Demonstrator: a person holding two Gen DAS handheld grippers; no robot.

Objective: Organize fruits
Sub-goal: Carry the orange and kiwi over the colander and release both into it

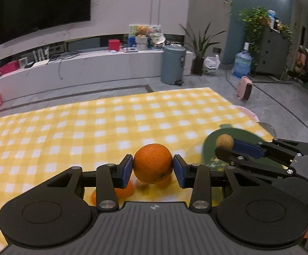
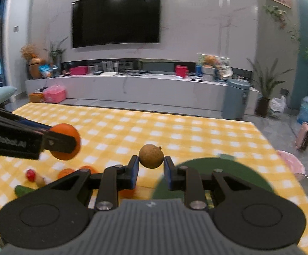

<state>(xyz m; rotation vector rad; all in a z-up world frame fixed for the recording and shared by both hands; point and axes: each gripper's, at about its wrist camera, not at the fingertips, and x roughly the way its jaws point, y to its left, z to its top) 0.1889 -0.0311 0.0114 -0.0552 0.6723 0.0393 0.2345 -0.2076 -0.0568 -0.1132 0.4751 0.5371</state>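
My left gripper (image 1: 153,166) is shut on an orange (image 1: 153,163) and holds it above the yellow checked tablecloth (image 1: 90,127). It also shows at the left of the right wrist view (image 2: 64,142). My right gripper (image 2: 150,167) is shut on a small brown longan (image 2: 151,155), held above the table beside the green plate (image 2: 217,170). In the left wrist view that longan (image 1: 224,141) hangs over the green plate (image 1: 245,136). More oranges (image 1: 124,191) lie on the cloth under my left gripper.
On the cloth at the left of the right wrist view lie a red fruit (image 2: 30,175), a small brown fruit (image 2: 40,180), a green fruit (image 2: 23,190) and orange pieces (image 2: 66,172). A pink item (image 2: 292,163) sits at the table's right edge.
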